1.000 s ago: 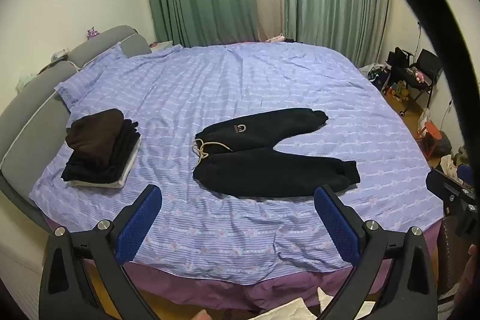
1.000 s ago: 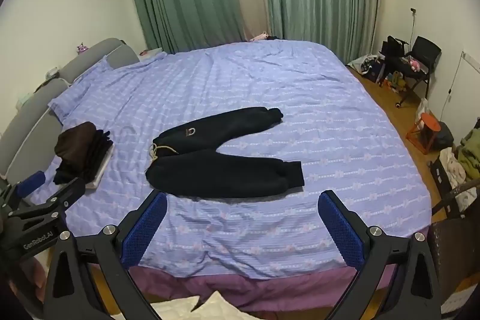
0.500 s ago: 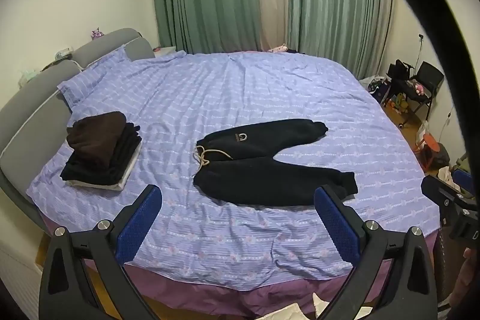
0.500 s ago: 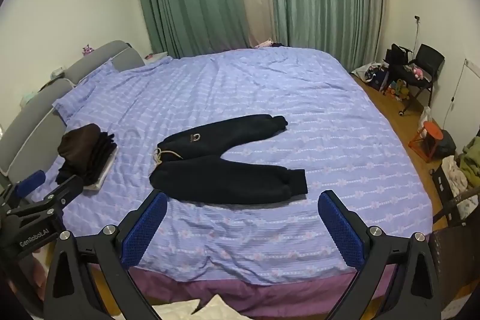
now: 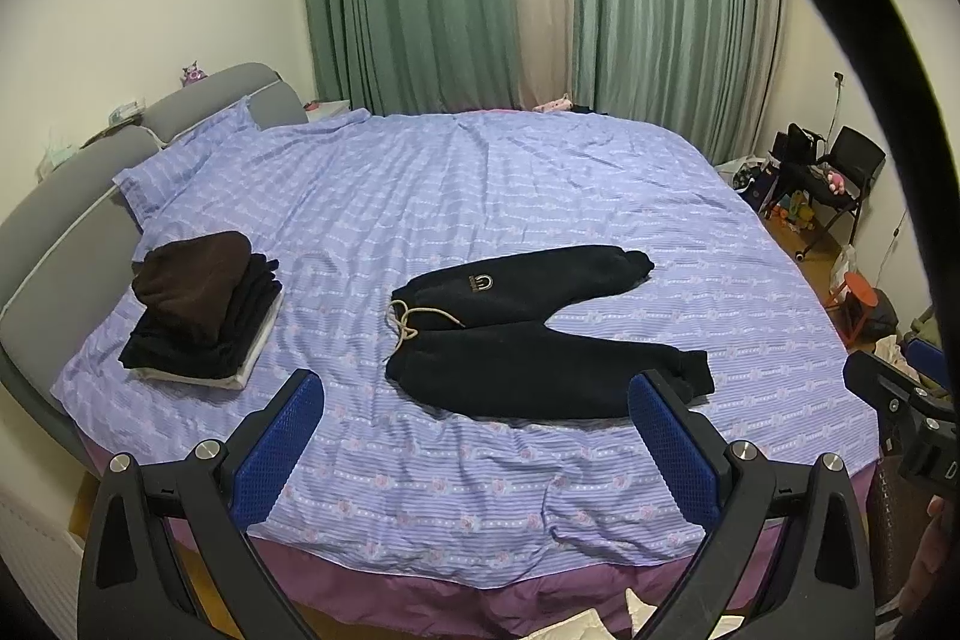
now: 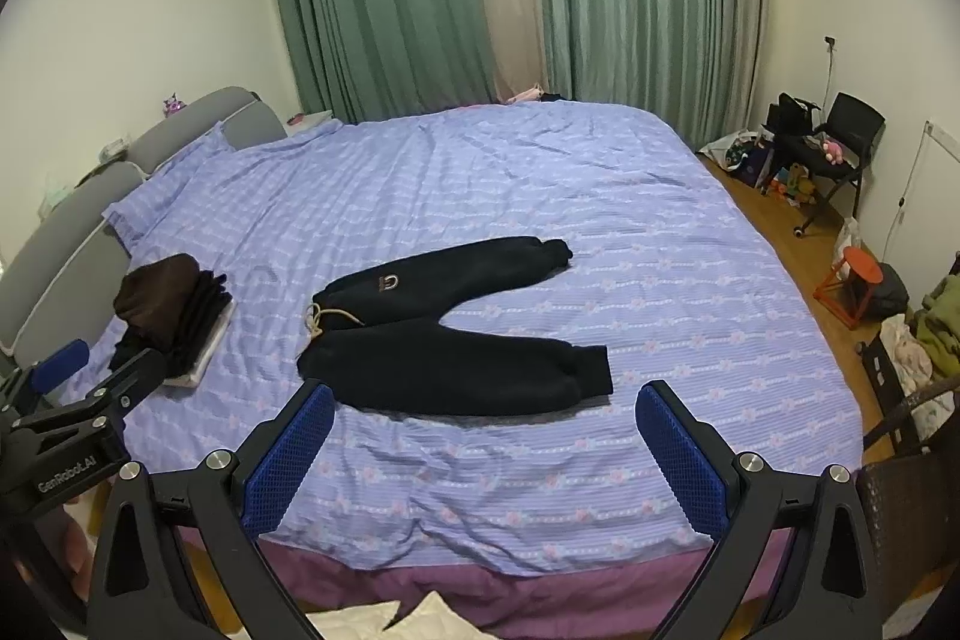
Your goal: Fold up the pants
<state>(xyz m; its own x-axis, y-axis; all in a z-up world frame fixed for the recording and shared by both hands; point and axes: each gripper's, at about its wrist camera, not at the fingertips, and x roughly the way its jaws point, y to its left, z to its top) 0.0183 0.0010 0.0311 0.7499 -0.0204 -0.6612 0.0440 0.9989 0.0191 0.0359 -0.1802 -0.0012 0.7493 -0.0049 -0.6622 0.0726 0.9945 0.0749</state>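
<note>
The black fleece jogger pants (image 5: 540, 334) lie flat on the lilac striped bedsheet (image 5: 480, 184), legs splayed in a V, ready for folding. Left of the pants sits a stack of folded dark clothes (image 5: 204, 307), likely finished pieces. The left claw (image 5: 474, 436) and right claw (image 6: 486, 436), both spread apart and empty, hover near the pants at the bed's edge.

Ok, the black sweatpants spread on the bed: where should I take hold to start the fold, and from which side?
Probably the far leg's cuff of the black fleece sweatpants. The legs lie flat in a V, waistband and beige drawstring to the left, so come from the right with the open right hand-held gripper, pinch that cuff and carry it onto the near leg.
</note>
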